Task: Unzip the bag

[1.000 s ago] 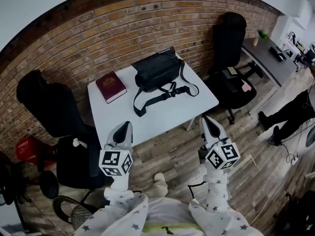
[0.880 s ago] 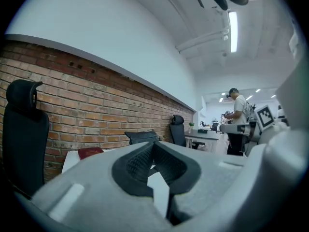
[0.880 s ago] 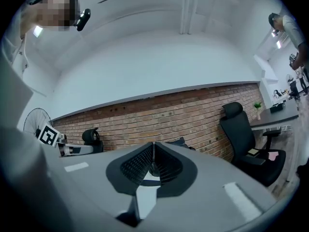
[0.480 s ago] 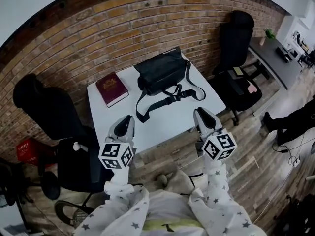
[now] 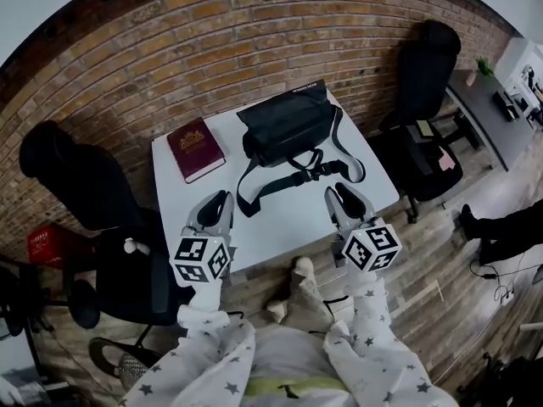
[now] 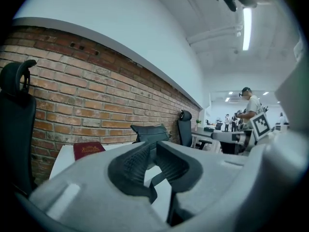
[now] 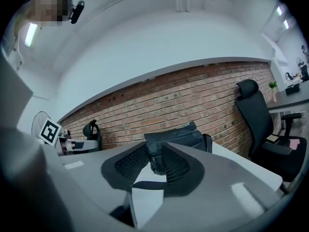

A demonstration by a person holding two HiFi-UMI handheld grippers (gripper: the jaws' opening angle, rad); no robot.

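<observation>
Office: swivel chairs (image 5: pixel 434 66), desks (image 5: pixel 496 121)

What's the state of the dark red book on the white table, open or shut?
Shut: the dark red book lies flat on the white table, cover up.

The zip on the black fabric shoulder bag (image 5: pixel 284 130) is too small to make out, likewise the gold print on the dark red book (image 5: pixel 195 148).
</observation>
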